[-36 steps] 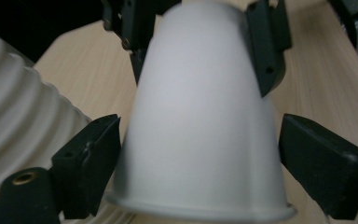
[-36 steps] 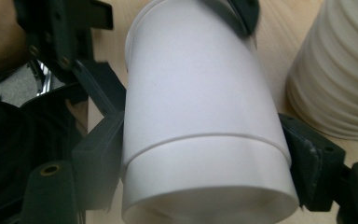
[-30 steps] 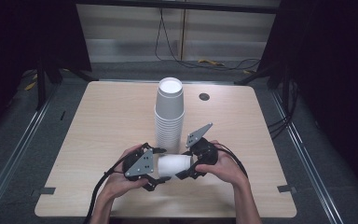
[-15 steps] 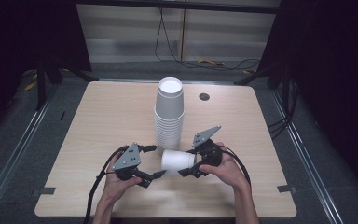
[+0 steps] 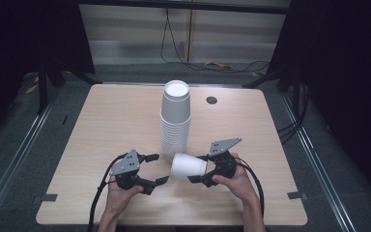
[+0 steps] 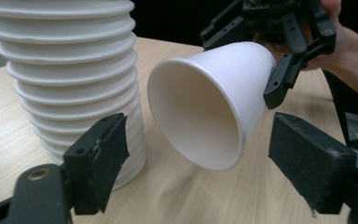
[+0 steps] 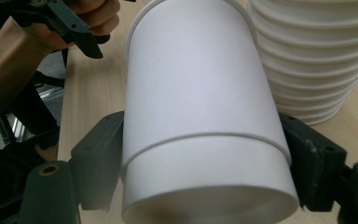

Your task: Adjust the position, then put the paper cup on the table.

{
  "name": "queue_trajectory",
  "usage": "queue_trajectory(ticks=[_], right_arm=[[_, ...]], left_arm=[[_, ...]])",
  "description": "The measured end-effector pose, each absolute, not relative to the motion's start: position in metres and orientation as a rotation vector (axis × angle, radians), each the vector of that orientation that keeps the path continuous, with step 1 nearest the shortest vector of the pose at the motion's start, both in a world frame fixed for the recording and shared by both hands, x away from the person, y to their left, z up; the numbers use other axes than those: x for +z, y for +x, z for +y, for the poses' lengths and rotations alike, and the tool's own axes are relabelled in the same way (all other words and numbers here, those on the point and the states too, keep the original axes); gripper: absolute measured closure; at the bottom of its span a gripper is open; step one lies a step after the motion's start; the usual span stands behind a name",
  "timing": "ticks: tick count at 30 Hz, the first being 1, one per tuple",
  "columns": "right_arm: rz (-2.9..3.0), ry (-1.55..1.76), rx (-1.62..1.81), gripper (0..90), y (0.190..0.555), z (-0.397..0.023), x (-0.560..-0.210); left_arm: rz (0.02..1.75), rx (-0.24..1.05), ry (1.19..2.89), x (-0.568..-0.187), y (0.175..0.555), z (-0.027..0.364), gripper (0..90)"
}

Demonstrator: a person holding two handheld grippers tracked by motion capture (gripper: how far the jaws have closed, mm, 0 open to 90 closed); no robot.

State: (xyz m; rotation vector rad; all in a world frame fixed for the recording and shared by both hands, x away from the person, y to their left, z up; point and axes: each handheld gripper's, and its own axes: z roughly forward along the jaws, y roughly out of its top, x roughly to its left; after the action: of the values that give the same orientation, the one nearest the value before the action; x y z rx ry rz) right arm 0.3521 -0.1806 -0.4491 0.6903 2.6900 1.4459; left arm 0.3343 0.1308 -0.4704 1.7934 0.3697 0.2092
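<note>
A single white paper cup (image 5: 188, 166) lies on its side in my right gripper (image 5: 196, 169), whose jaws are shut on its base end (image 7: 200, 93). Its open mouth (image 6: 205, 116) faces my left gripper (image 5: 160, 168). The left gripper's jaws stand apart a short way in front of the rim. They have just been closing a little, with nothing between them. A tall stack of white paper cups (image 5: 175, 121) stands upside down just behind the two grippers, left of the held cup in the left gripper view (image 6: 65, 70) and right of it in the right gripper view (image 7: 317, 60).
The light wooden table (image 5: 111, 125) has a dark round grommet hole (image 5: 211, 100) near its far edge. Black cables trail from both grippers over the front edge. Metal floor rails run along both sides.
One second ago both grippers met at the cup. The left gripper has drawn back to the left and off the cup, while the right gripper has shifted right and kept hold of it.
</note>
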Motion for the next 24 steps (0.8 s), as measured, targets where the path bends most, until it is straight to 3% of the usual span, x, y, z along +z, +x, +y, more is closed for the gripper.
queue_trajectory(ticks=[6,11,24], right_arm=[[2.664,0.693,1.483,22.9,0.349,-0.183,-0.454],[2.657,0.683,1.546,22.9,0.346,-0.182,-0.458],[2.576,0.638,1.68,22.6,0.34,-0.181,-0.466]], left_arm=[[0.435,0.223,1.765,-0.47,0.335,0.135,15.0],[0.382,0.154,1.751,-0.47,0.335,0.136,15.4],[0.364,0.135,1.727,-0.467,0.333,0.136,16.7]])
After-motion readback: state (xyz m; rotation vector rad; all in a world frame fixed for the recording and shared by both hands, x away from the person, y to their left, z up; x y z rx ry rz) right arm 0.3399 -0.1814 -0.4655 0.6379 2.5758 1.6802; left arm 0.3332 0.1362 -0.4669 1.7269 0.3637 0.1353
